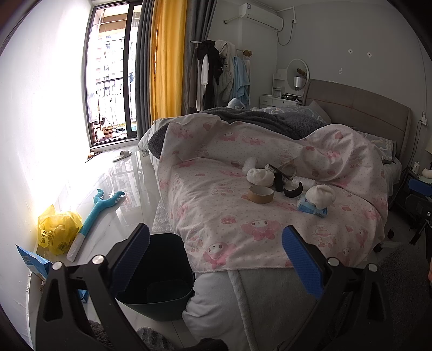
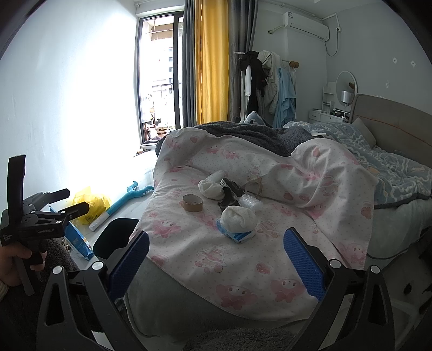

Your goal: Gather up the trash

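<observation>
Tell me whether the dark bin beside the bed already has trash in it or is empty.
Cannot tell. The dark bin stands upright and open-topped on the floor, but its inside is dark; only a dim curved shape shows near the bottom.

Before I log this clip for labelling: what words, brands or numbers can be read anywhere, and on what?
"GenRobot.AI": on the body of the left gripper, seen from the right wrist view.
Small white print beside it on that body: too small to read.
Yellow bag: dark print, blurred.
Blue packet on the bed: unreadable.
Blue bag on the floor: unreadable.
Air conditioner sticker: too small.
</observation>
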The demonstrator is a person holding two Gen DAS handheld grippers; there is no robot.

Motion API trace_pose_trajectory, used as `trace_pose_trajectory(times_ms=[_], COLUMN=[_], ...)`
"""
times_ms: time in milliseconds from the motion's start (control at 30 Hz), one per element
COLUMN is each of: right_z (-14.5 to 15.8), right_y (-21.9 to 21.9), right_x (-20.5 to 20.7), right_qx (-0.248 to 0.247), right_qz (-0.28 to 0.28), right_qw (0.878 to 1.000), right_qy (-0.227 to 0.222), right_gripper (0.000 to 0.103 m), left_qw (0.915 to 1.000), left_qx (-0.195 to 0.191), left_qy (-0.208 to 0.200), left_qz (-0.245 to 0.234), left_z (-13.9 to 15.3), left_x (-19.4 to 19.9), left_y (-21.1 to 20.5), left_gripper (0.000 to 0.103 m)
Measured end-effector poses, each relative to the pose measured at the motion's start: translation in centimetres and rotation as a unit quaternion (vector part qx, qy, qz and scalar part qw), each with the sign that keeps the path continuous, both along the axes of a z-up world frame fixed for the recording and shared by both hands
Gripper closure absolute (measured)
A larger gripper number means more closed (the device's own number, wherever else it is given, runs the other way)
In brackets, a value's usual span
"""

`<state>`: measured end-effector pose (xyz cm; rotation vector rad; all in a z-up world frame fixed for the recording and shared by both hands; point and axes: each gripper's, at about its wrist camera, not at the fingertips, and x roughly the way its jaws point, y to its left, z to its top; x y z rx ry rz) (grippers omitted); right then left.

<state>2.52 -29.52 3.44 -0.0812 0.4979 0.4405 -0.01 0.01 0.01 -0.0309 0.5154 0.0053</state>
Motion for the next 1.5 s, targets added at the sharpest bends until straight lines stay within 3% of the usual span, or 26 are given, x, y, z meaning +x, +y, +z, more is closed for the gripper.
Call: trace_pose_trajectory(times_ms=[1500], right_z=[0.64], right_y=[0.24], right_x=[0.32], right_qx=[-0.005], right_qz=[0.013], right_qw=[1.0], right_qy=[0.004], right_gripper=[0.002], left_qw=[0.9999], left_qx=[-0.005], left_qy=[0.012], left_qz=[0.011], left_z=[0.15], left_x=[0.79], left_y=[-0.52], left_gripper=[0.003])
